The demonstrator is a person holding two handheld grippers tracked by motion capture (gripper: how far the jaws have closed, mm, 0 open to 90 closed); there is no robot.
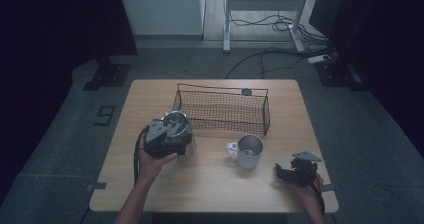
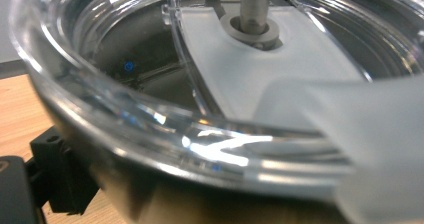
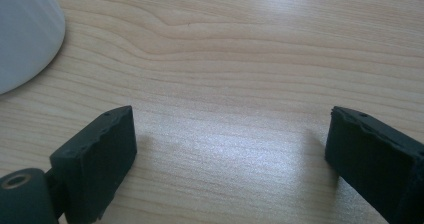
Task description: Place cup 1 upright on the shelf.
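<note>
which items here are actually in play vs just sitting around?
In play: left gripper clamped on steel tumbler with clear lid.
Idle: open right gripper, white mug, wire basket, table.

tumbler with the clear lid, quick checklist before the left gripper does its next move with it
1. Left gripper at the tumbler: ok, right up against it.
2. Jaws actually clamped on the tumbler: cannot tell, the lid hides the pads.
3. Clear lid seated on the rim: ok, it looks level.
4. Wire basket free to receive things: ok, nothing inside.
5. Mug out of the way: ok, upright and apart from the tumbler.
6. Right gripper free: ok, open over the bare table.
</note>
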